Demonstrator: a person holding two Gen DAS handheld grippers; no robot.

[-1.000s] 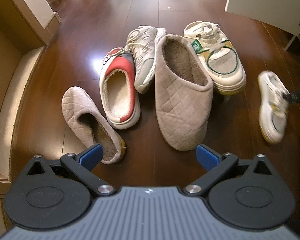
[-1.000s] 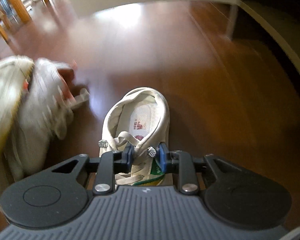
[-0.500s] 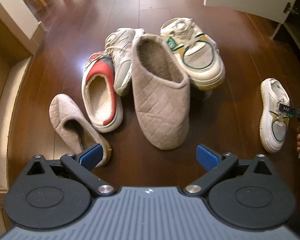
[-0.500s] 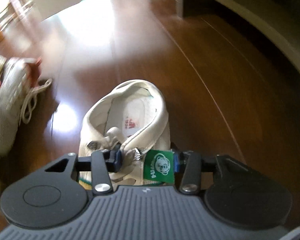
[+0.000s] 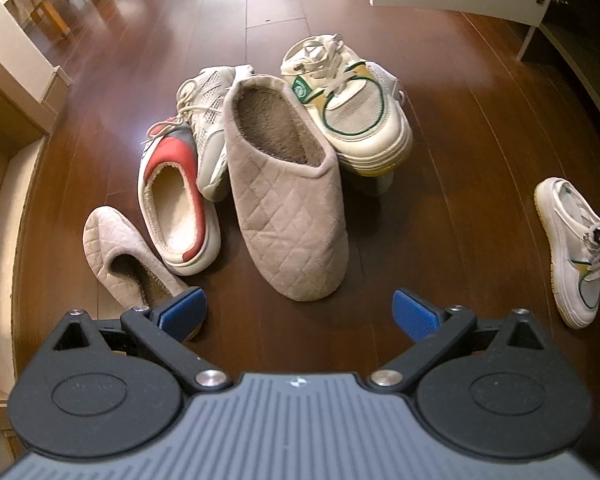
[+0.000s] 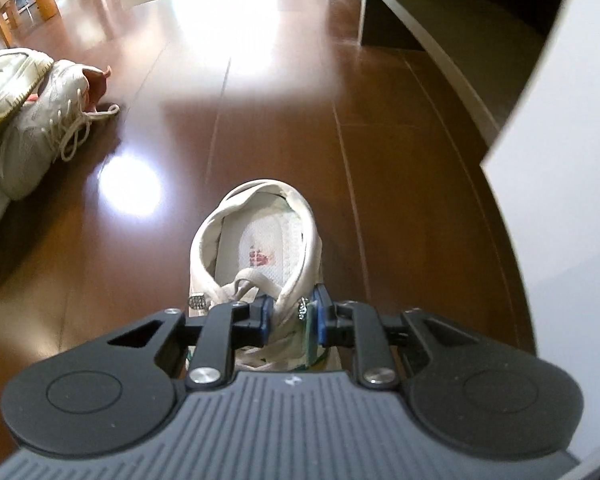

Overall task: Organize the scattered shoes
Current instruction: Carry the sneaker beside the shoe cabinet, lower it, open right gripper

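Right tongs (image 6: 290, 314) are clamped on the tongue and laces of a white sneaker (image 6: 260, 252) w/ green trim, heel pointing away, off to the right, well apart from the pile. From the left view the same sneaker (image 5: 570, 248) sits alone on the floor (image 5: 440, 216). Left tongs (image 5: 298, 312) hang wide open, gripping nothing, above the near edge of the pile. Pile: big quilted slipper (image 5: 288, 208) in the middle, small quilted slipper (image 5: 128, 252) near left, red-and-white clog (image 5: 176, 208), grey mesh sneaker (image 5: 208, 120) and the matching green-trim sneaker (image 5: 356, 120) at the back, all touching or overlapping. Imo the grip is on soft laces only, so keep the shoe low and level, set the sole flat, toe lined up, w/ room beside it for its mate.
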